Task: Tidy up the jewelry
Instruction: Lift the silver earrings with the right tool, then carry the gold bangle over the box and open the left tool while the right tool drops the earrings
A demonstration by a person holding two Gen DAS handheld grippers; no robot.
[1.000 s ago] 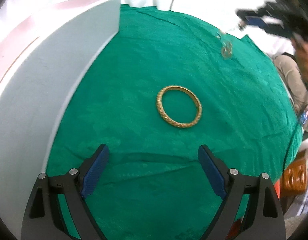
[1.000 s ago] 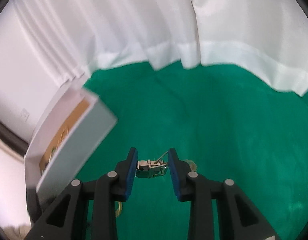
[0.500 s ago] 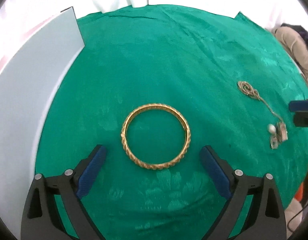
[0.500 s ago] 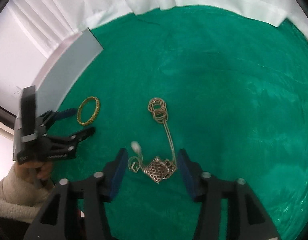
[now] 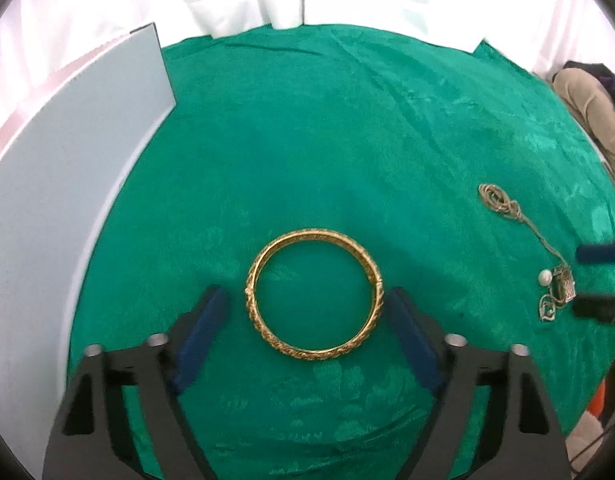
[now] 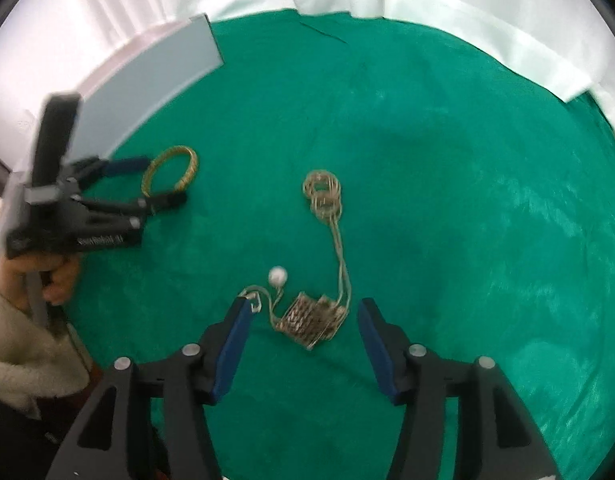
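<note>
While the left gripper (image 5: pixel 307 336) closes around the gold bangle (image 5: pixel 314 295), keep it centred.
Right gripper (image 6: pixel 303 340) fingers are opening, empty, straddling the necklace (image 6: pixel 313 314).

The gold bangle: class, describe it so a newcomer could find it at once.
Start at the green cloth covering the table. Beside the white box lies the gold bangle, flat between the left claw's closing blue pads. Unlike the tangled silver necklace, it is one rigid, patterned ring.

no readable text anywhere, honestly
the left gripper (image 6: pixel 165 184) had some white lettering along its black body, but it was too blurred to read.
</note>
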